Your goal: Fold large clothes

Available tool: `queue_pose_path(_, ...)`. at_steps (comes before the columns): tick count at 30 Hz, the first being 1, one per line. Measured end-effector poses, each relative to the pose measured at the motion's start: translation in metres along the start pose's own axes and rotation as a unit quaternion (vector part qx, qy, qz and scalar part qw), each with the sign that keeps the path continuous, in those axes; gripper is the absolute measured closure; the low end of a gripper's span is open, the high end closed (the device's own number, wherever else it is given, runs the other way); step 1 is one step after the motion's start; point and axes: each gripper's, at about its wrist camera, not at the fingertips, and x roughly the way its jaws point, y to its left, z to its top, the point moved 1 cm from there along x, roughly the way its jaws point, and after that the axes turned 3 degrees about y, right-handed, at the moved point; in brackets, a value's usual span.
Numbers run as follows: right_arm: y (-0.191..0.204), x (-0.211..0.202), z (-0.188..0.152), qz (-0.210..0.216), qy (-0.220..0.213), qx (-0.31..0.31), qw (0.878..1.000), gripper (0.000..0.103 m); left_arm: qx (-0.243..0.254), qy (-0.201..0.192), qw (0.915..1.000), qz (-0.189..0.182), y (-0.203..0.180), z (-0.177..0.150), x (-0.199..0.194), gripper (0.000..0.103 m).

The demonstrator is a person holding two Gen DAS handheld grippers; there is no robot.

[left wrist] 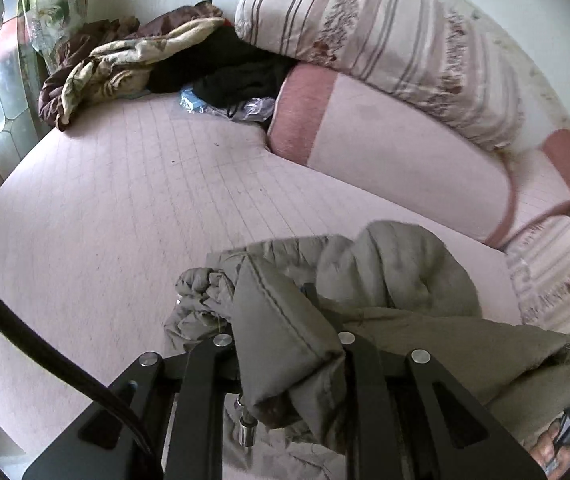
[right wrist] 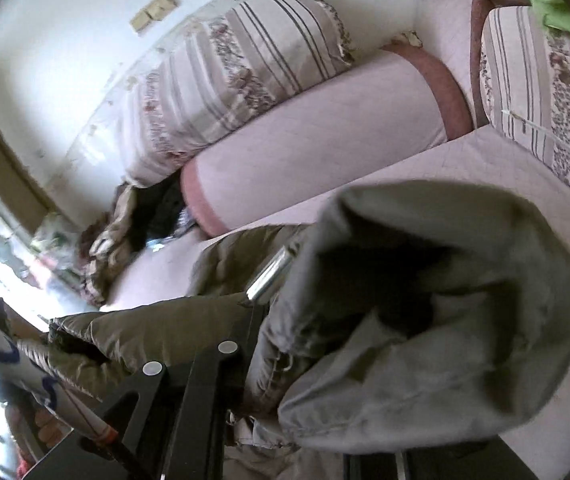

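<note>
The left gripper (left wrist: 285, 344) is clamped narrow on a thick padded edge of the grey-green coat (left wrist: 405, 320), and the right gripper (right wrist: 285, 320) is likewise closed down on another part of the same coat, its far finger buried under the cloth; a judgement from this is that the two pinch separate points along one hem so the heavy garment can be carried and spread in a single sheet rather than dragged in a heap. The coat hangs bunched directly over and between both sets of fingers, its hood or sleeve opening billowing just ahead of the right gripper, and a metal drawstring tip (right wrist: 271, 276) dangles beside that gripper's near finger. Ahead of and below both grippers lies the pale pink quilted bed (left wrist: 105, 220), broad and flat, which looks like the place for laying the coat out. Farther ahead, a long pink bolster (left wrist: 385, 148) lies across the bed with a striped floral pillow (left wrist: 365, 32) stacked on it against the white wall. Far ahead to the left of the left gripper, a heap of brown and cream clothes (left wrist: 117, 68) sits near a bright window (left wrist: 1, 92), with crumpled clear plastic (left wrist: 221, 108) beside it.
</note>
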Motion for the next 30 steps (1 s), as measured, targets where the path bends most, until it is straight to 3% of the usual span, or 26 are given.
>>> queue_pose_path(7,-0.026,0.076,0.037,-0.026,0.030,0.035,0.999,0.086,0.004,0.025,0.9976,0.064,-0.022,0.039,0.076,0.085)
queue_pose_path(12,-0.042,0.121,0.045,-0.046,0.050,0.045,0.997,0.085,0.019,0.042,0.9931,0.108,-0.031,0.042,0.129,0.082)
queue_pose_path(16,-0.056,0.144,0.038,-0.057,0.065,0.058,0.995,0.084,0.011,0.055,0.9931,0.103,-0.026,0.040,0.144,0.079)
queue_pose_path(19,-0.063,0.146,0.038,-0.040,0.076,0.081,0.993,0.076,0.001,0.069,0.9963,0.052,-0.015,0.043,0.133,0.071)
queue_pose_path(22,-0.067,0.128,0.043,0.014,0.070,0.107,0.992,0.053,-0.028,0.077,0.9962,-0.028,0.006,0.047,0.110,0.064)
queue_pose_path(23,-0.067,0.120,0.045,0.030,0.062,0.110,0.992,0.040,-0.038,0.079,0.9950,-0.049,0.011,0.049,0.104,0.061)
queue_pose_path(24,-0.066,0.112,0.047,0.036,0.053,0.109,0.992,0.027,-0.058,0.081,0.9915,-0.084,0.020,0.052,0.095,0.058)
queue_pose_path(26,-0.062,0.092,0.053,0.029,0.016,0.095,0.995,0.012,-0.091,0.079,0.9844,-0.129,0.029,0.057,0.083,0.043)
queue_pose_path(27,-0.056,0.078,0.056,0.014,-0.011,0.077,0.997,0.010,-0.115,0.069,0.9779,-0.161,0.037,0.060,0.072,0.040)
queue_pose_path(28,-0.052,0.072,0.058,0.006,-0.021,0.064,0.998,0.010,-0.127,0.059,0.9745,-0.175,0.039,0.063,0.064,0.033)
queue_pose_path(30,-0.040,0.059,0.059,-0.006,-0.029,0.033,0.999,0.010,-0.133,0.037,0.9721,-0.190,0.040,0.068,0.046,0.030)
